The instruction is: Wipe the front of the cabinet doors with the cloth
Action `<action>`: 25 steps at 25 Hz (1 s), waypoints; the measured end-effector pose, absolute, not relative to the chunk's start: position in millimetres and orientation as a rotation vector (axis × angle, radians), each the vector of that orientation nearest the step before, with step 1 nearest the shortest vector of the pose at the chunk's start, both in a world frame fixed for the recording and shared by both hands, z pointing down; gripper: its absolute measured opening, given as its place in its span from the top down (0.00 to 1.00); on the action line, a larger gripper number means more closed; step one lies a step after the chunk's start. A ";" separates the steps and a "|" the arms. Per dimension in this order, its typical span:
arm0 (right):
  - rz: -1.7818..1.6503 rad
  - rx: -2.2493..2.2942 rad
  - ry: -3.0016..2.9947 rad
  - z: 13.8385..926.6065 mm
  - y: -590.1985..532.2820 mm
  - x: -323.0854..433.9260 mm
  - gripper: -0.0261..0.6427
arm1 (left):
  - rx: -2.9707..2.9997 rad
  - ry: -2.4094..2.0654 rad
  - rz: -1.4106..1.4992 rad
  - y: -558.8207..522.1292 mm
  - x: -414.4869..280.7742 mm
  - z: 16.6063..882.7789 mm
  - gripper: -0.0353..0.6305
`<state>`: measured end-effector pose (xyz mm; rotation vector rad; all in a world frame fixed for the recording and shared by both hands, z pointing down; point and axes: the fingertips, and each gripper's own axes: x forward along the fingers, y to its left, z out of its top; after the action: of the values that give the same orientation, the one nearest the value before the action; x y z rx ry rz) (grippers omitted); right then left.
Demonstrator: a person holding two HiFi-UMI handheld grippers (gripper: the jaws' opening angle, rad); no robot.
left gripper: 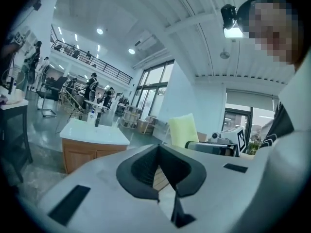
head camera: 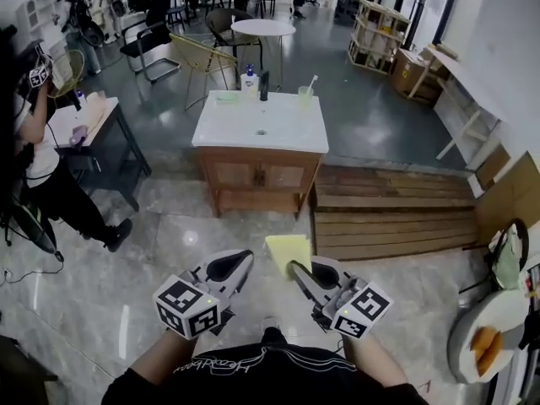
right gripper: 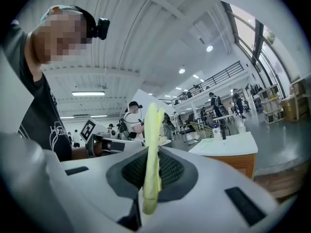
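A wooden cabinet (head camera: 257, 177) with a white sink top (head camera: 287, 129) stands ahead on the grey floor, both doors closed. It also shows in the left gripper view as the cabinet (left gripper: 80, 155) and in the right gripper view as the cabinet (right gripper: 241, 163). My right gripper (head camera: 297, 270) is held low in front of me, shut on a pale yellow cloth (head camera: 288, 250), well short of the doors. The cloth (right gripper: 153, 149) stands upright between the jaws. My left gripper (head camera: 229, 267) hangs beside it, jaws together and empty, and from it I see the cloth (left gripper: 183, 129).
Bottles (head camera: 249, 81) and a cup (head camera: 305, 97) stand on the sink top. A stack of wooden planks (head camera: 392, 213) lies right of the cabinet. A person (head camera: 34, 154) stands at a black table (head camera: 93, 125) on the left. A round table (head camera: 263, 29) and chairs are behind.
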<state>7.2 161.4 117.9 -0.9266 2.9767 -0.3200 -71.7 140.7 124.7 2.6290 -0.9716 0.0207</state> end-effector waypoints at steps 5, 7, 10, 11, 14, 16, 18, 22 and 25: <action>-0.309 -0.853 2.939 94.4 230.5 -34.7 0.90 | 2.662 -0.972 -0.056 205.2 -107.3 98.1 0.94; -0.316 -0.856 2.926 92.1 252.4 -44.1 0.90 | 2.686 -0.965 -0.073 229.3 -115.8 89.9 0.94; -0.319 -0.872 2.904 88.9 277.7 -53.5 0.90 | 2.717 -0.957 -0.091 256.8 -125.6 79.9 0.94; -0.315 -0.874 2.903 88.0 285.2 -56.7 0.90 | 2.723 -0.954 -0.097 263.8 -128.3 77.5 0.94; -0.308 -0.885 2.894 85.7 304.7 -61.2 0.90 | 2.725 -0.937 -0.113 283.3 -132.6 75.4 0.94; -0.312 -0.894 2.875 83.8 313.9 -60.5 0.90 | 2.725 -0.924 -0.109 293.3 -133.2 75.8 0.94; -0.314 -0.904 2.867 84.5 320.8 -60.4 0.90 | 2.731 -0.917 -0.104 300.2 -133.6 74.5 0.94; -0.331 -0.913 2.853 86.5 331.1 -59.2 0.90 | 2.756 -0.880 -0.127 312.9 -130.7 68.5 0.94; -0.322 -0.922 2.842 82.2 335.7 -56.8 0.90 | 2.771 -0.866 -0.109 319.2 -128.1 67.2 0.94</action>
<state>-56.8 335.7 82.2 -0.9220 2.8422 -0.3218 -128.1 319.2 67.2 2.7706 -0.8662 -0.1092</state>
